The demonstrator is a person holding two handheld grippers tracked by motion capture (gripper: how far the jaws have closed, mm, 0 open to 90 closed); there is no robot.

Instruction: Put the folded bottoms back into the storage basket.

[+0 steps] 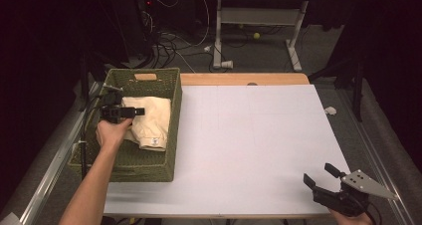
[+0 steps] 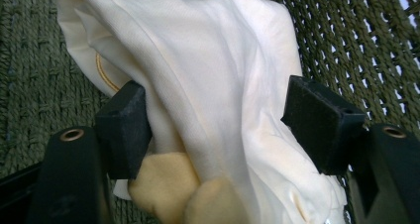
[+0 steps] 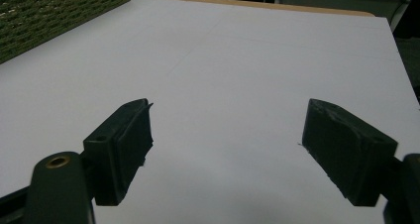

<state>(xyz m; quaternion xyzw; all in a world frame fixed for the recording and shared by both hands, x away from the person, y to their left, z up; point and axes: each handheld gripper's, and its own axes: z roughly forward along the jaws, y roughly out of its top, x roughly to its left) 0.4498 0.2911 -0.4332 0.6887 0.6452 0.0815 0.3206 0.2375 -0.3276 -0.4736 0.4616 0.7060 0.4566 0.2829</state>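
A cream garment [image 1: 147, 121] lies crumpled inside the green woven basket [image 1: 173, 93] at the table's left. My left gripper [image 1: 130, 111] hovers over the basket, open, its jaws astride a fold of the cream garment [image 2: 208, 75]; the pads [image 2: 317, 120] stand apart from the cloth on the right side. Two tan rounded bits of fabric [image 2: 183, 189] sit low between the jaws. My right gripper [image 1: 319, 175] rests open near the table's front right corner, above the bare white tabletop [image 3: 223, 70], holding nothing.
The white tabletop [image 1: 259, 135] stretches between the basket and the right gripper. The basket's woven side [image 3: 44, 16] appears far left in the right gripper view. Desk legs, cables and a small yellow ball [image 1: 257, 35] lie on the floor beyond.
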